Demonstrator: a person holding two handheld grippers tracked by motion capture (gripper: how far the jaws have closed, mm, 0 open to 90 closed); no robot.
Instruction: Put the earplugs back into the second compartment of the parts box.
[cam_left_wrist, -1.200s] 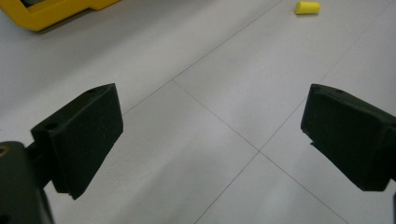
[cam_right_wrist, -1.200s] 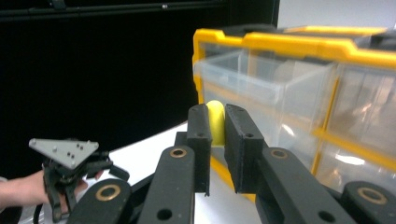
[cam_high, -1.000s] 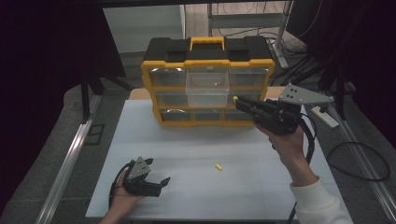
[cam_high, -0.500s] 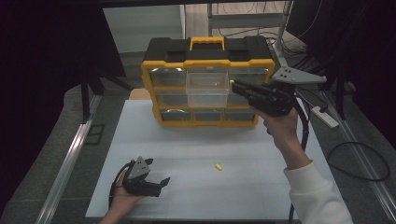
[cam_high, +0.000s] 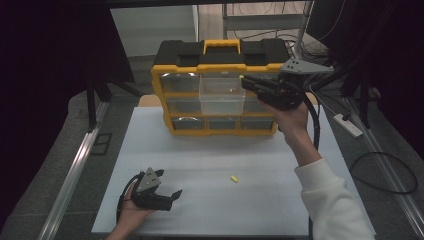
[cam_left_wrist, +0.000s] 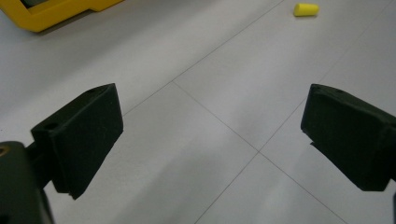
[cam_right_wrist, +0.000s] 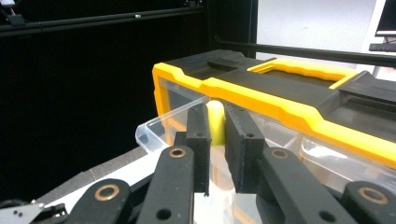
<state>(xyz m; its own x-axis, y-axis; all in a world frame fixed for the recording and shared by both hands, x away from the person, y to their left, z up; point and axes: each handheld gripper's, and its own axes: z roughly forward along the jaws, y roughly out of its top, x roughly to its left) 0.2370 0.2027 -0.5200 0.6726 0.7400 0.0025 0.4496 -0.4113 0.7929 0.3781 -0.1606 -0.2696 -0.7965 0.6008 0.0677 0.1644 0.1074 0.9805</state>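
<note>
High view: a yellow-and-black organizer (cam_high: 220, 85) stands at the far edge of a white table (cam_high: 260, 150), with one clear drawer (cam_high: 221, 97) pulled out from its upper middle row. The right gripper (cam_high: 243, 80), raised in the person's right hand (cam_high: 290, 117), points at the drawer's upper right corner. Right gripper view: its jaws are clenched on a yellow earplug (cam_right_wrist: 215, 122), which stands upright between the pads, just above the open drawer (cam_right_wrist: 154, 130) and in front of the organizer (cam_right_wrist: 280, 98). A second earplug (cam_high: 233, 178) lies loose on the table, well apart from the organizer. The left gripper (cam_high: 175, 196) rests on the table near its front left corner, held in the left hand (cam_high: 132, 212). Left gripper view: its jaws stand wide apart and released, with bare table (cam_left_wrist: 210, 116) between them; the loose earplug (cam_left_wrist: 306, 9) lies farther off.
</note>
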